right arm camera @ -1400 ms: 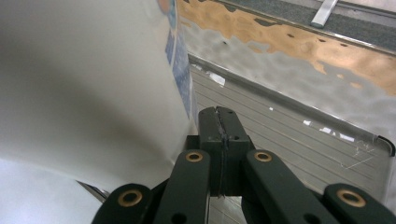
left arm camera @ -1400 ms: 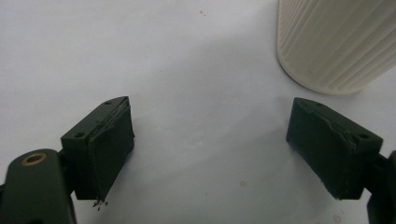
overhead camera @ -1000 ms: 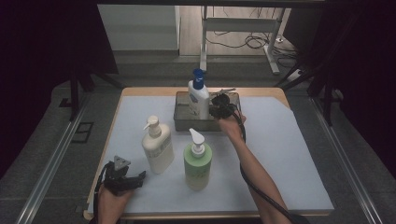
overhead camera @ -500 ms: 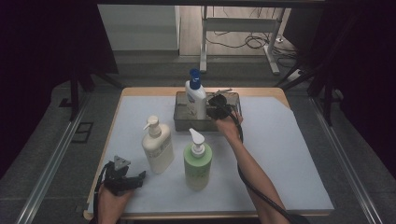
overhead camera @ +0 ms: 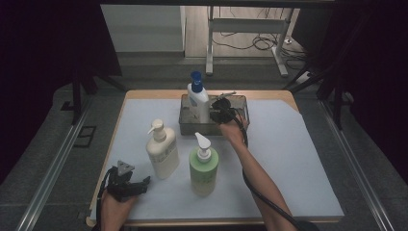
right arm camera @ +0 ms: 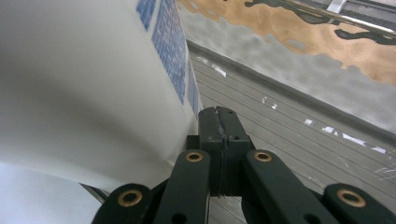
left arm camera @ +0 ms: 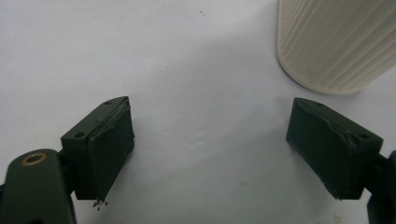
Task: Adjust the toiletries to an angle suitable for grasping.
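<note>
Standing in tray (overhead camera: 240, 102) – white bottle (overhead camera: 198, 102) just beside right tool (overhead camera: 217, 109) (jaws together).

- Tray (overhead camera: 238, 101) sits at the table's (overhead camera: 308, 159) far middle; a bottle (overhead camera: 197, 98) stands in its left end.
- Right gripper (overhead camera: 222, 111) is just right of that bottle, over the tray.
- Two pump bottles stand nearer: one left (overhead camera: 162, 150), one right (overhead camera: 203, 165).
- Left gripper (overhead camera: 126, 183) rests at the near left corner.

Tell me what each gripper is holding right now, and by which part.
Nothing. The right gripper is shut empty beside the white bottle; the left gripper is open.
</note>
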Available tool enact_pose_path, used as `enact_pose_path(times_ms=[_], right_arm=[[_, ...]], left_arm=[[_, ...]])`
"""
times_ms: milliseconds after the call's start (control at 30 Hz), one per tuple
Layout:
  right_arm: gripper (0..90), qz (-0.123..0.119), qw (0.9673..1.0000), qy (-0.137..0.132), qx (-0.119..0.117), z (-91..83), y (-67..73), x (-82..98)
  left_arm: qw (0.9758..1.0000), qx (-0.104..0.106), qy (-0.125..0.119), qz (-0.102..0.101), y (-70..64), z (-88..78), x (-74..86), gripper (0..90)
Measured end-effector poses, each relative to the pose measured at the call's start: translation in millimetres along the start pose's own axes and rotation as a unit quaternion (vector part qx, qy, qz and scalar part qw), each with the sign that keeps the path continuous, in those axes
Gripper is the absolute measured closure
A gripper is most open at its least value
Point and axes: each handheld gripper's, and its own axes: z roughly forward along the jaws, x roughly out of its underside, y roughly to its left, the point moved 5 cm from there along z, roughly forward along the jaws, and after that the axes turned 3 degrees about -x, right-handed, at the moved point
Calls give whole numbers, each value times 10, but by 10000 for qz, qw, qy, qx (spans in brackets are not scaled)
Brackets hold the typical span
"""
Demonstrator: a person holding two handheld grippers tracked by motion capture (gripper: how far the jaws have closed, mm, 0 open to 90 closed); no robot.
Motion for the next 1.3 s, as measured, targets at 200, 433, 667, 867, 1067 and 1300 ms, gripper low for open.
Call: enact_pose_path(times_ms=[200,433,667,867,1067,1300], right_arm=[[899,-1,10000,-3,-7,21,35,-11],[899,-20,10000,11,13,35,70,-24],[899,-36,10000,36,3,57,122,-39],[899,-73,10000,53,-25,79,161,-51],[900,-68,10000,63,-33,98,202,-66],[899,-90,9999,80,-124,130,277,-75]], left_arm=[[10000,0,0,-2,0,0,0,146],[10000,2,1,-3,-1,0,0,145],[10000,2,2,1,0,0,0,145],[10000,0,-7,-14,-1,2,-1,145],[10000,3,3,1,0,0,0,145],[10000,0,-9,-16,-2,2,-1,145]])
